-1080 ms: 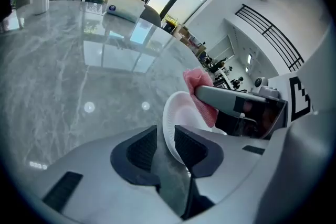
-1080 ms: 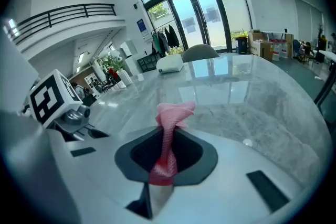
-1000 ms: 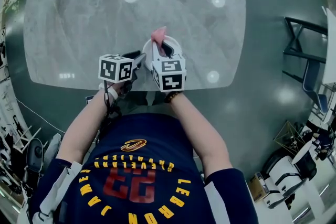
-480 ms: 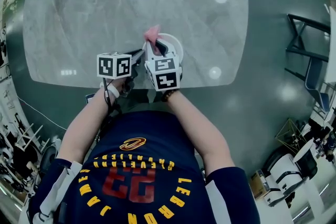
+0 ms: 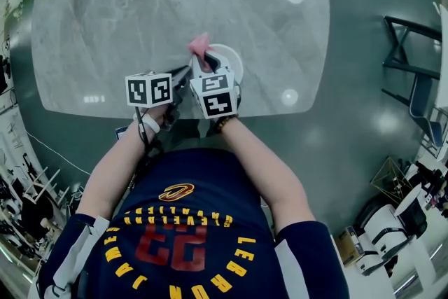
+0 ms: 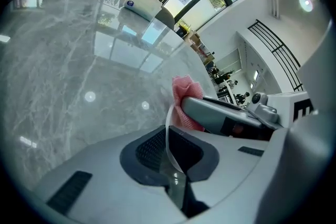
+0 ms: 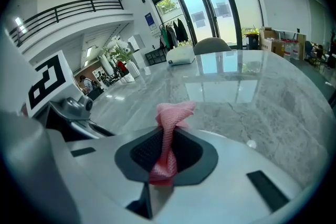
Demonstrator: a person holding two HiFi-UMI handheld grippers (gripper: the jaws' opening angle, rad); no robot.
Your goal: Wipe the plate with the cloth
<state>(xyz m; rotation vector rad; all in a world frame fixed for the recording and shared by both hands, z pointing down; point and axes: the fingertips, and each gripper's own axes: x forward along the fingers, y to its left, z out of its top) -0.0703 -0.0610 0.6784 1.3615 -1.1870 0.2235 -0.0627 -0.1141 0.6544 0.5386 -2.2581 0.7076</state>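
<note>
left hand-held gripper (image 6: 170, 150): clamped on plate (image 5: 236, 58) rim, near worktop (image 5: 126, 17) edge | right hand-held gripper (image 7: 167, 157): pinching pink cloth (image 7: 170, 115) beside plate | handling: plate likely stiff, slick, breakable, so rim hold suits; cloth soft, light

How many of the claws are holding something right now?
2. The left claw is shut on the white plate at its rim; the right claw, close beside it, pinches the pink cloth.
</note>
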